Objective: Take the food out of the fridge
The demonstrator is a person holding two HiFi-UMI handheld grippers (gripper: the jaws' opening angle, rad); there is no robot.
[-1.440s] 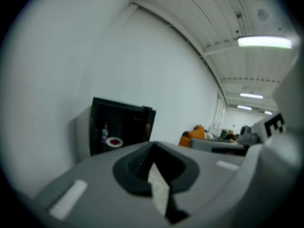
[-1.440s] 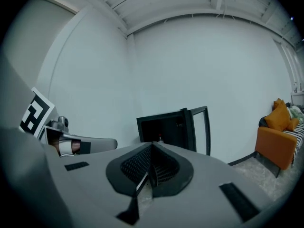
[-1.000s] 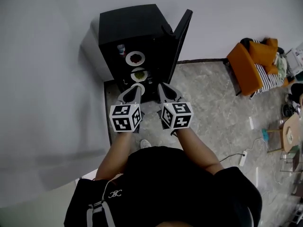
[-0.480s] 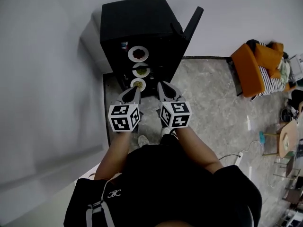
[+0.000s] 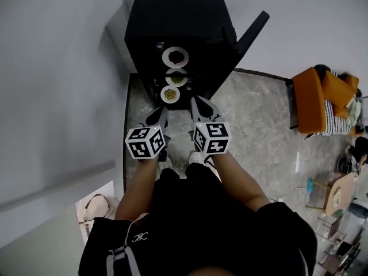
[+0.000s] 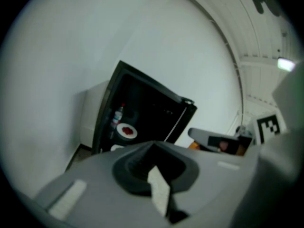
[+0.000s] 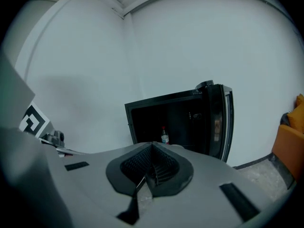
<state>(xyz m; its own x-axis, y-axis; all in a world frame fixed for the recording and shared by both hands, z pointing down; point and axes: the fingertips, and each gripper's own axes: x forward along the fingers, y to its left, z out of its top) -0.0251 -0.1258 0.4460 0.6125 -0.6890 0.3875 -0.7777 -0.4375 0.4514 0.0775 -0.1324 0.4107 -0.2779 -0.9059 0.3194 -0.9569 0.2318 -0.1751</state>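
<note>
Fridge: a black box-shaped fridge (image 5: 172,10) stands on the floor against a plain white wall (image 5: 57,68). Its black door (image 5: 251,30) is swung wide open, at the right in the head view.
Food: three round white plates sit on the fridge shelves, one below another. The top plate (image 5: 176,57) carries dark red food, the middle plate (image 5: 176,80) green food, and the lowest plate (image 5: 170,94) yellow-green food. All three are inside the fridge.
Bottle: a small clear bottle with a red cap (image 7: 164,136) stands upright on the upper shelf, just beside the top plate.
Left gripper: the grey left gripper (image 5: 163,112) is clenched, with its jaws pressed together and nothing between them. It points toward the open fridge front, near the lowest plate but apart from it.
Right gripper: the grey right gripper (image 5: 195,101) is also clenched and empty. It is held beside the left one and aimed at the same opening, touching nothing.
Marker cubes: a black-and-white marker cube sits on the left gripper (image 5: 145,142) and another on the right gripper (image 5: 211,138).
Person: a person in a black shirt (image 5: 201,223) holds out both bare forearms.
Floor: grey marbled stone floor (image 5: 259,125).
Surroundings: an orange armchair (image 5: 313,94) stands well apart at the right.
</note>
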